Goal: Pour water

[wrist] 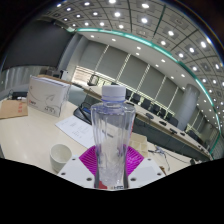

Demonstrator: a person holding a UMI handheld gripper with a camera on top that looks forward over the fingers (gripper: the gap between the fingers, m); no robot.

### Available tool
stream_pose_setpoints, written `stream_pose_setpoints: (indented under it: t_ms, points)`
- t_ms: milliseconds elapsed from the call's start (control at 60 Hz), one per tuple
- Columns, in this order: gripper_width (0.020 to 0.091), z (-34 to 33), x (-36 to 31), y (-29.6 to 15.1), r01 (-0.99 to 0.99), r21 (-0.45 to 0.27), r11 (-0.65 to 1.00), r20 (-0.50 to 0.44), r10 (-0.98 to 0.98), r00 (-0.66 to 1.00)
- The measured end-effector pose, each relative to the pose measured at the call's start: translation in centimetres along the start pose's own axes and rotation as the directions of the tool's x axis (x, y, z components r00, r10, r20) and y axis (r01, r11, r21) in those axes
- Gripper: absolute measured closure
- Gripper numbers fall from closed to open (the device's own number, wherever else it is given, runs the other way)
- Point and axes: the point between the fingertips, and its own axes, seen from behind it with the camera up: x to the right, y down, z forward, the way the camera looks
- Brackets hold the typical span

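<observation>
I have the bottle [112, 135] right in front of me, upright and tipped slightly, standing between the two fingers with its white cap on. The gripper [111, 166] has its jaws closed in on the bottle's lower body, and the pink pads [130, 160] press against it from both sides, so I read this as a firm pinch. The bottle is clear plastic; I cannot make out how much water is in it.

Just to the left of the fingers a white paper cup [60, 156] stands on the table [30, 140], apart from the bottle, with bare tabletop around it. Beyond the cup lies a sheet of paper [75, 128], and further left a white box [45, 92] stands near the table's far side. A brown flat thing shows at the left edge, cut off, and I cannot name it. To the right of the bottle a small object peeks out beside the pad, mostly hidden. The bottle's base is covered by the fingers. Behind it runs a row of dark chairs [150, 103] under tall windows.
</observation>
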Motion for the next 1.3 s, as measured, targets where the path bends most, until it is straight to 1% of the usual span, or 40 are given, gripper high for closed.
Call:
stream_pose_setpoints:
  t_ms: [67,83,167,267,433,467,517,600,683,733,750,767,817,850,867,883,933,983,1050,1167,1300]
  points:
    - [0.0778,0.5,-0.5,1.8,-0.113,0.002,0.994,0.064,0.113,0.992]
    - [0.0778,1.6,-2.2,2.4,-0.138,0.002,0.990,0.073,0.138,0.988]
    - [0.0779,1.4,-1.7,4.9,-0.207,-0.014,0.978,0.118,0.207,0.971]
    - [0.0774,2.8,-2.4,7.7,-0.245,-0.016,0.969,0.138,0.245,0.960]
    - [0.0766,4.1,-3.5,11.5,-0.338,-0.059,0.939,0.154,0.344,0.926]
    - [0.0755,4.1,-3.4,11.3,-0.360,-0.028,0.932,0.156,0.360,0.920]
    - [0.0747,4.3,-3.0,11.3,-0.371,-0.018,0.928,0.159,0.369,0.916]
    - [0.0705,4.1,-3.0,11.5,-0.380,-0.010,0.925,0.160,0.377,0.912]
    - [0.0616,4.1,-2.9,11.5,-0.381,-0.010,0.924,0.155,0.378,0.913]
    - [0.0566,4.1,-2.7,11.7,-0.383,-0.028,0.923,0.140,0.383,0.913]
    - [0.0523,4.1,-2.7,11.8,-0.384,-0.039,0.922,0.134,0.386,0.913]
    - [0.0461,4.1,-2.7,12.0,-0.386,-0.051,0.921,0.129,0.389,0.912]
    - [0.0228,3.7,-2.8,12.1,-0.392,-0.083,0.916,0.122,0.399,0.909]
    - [0.0279,3.4,-2.6,12.0,-0.398,-0.100,0.912,0.107,0.407,0.907]
    - [0.0282,3.1,-2.5,12.0,-0.401,-0.106,0.910,0.099,0.411,0.906]
    - [0.0278,2.9,-2.5,11.8,-0.405,-0.112,0.908,0.089,0.415,0.906]
    - [0.0237,1.9,-2.3,11.3,-0.412,-0.131,0.902,0.062,0.422,0.904]
    - [0.0249,0.6,-2.0,10.6,-0.420,-0.154,0.895,0.027,0.428,0.903]
    - [0.0247,-1.9,-2.3,9.5,-0.430,-0.194,0.882,-0.038,0.432,0.901]
    - [0.0248,-7.6,-3.7,7.0,-0.436,-0.261,0.861,-0.116,0.420,0.900]
    - [0.0246,-14.8,-6.6,3.3,-0.421,-0.287,0.861,-0.180,0.383,0.906]
